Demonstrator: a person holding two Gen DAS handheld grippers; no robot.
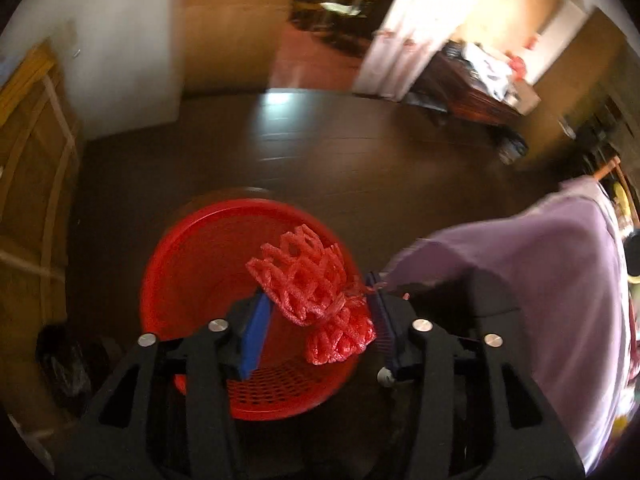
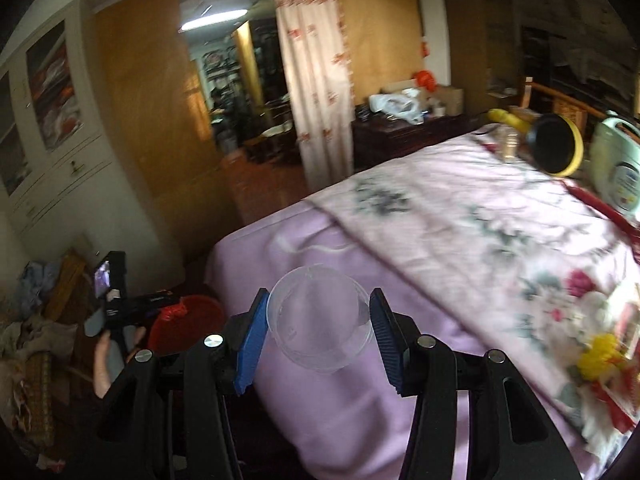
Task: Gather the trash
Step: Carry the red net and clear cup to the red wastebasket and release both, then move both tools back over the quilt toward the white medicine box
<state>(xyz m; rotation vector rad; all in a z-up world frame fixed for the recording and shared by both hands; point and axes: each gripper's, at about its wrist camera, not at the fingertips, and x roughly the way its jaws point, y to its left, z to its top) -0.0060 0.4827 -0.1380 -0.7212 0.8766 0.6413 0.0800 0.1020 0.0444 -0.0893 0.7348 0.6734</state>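
Observation:
In the left wrist view my left gripper (image 1: 320,312) hangs over a red plastic bin (image 1: 200,280) on the dark floor. A red foam fruit net (image 1: 312,292) sits between its blue pads (image 1: 256,332), with a gap on the left side; the jaws look open around it. In the right wrist view my right gripper (image 2: 318,320) is shut on a clear plastic cup (image 2: 320,320), held above the edge of a table with a lilac cloth (image 2: 320,248). The red bin (image 2: 188,320) and my left gripper (image 2: 120,304) show low at the left.
The lilac cloth edge (image 1: 540,264) is right of the bin. On the table are a flowered cloth (image 2: 500,240), a yellow-rimmed black object (image 2: 556,148), a white jug (image 2: 616,160) and yellow scraps (image 2: 604,356). Clutter (image 2: 36,320) lies at the left wall.

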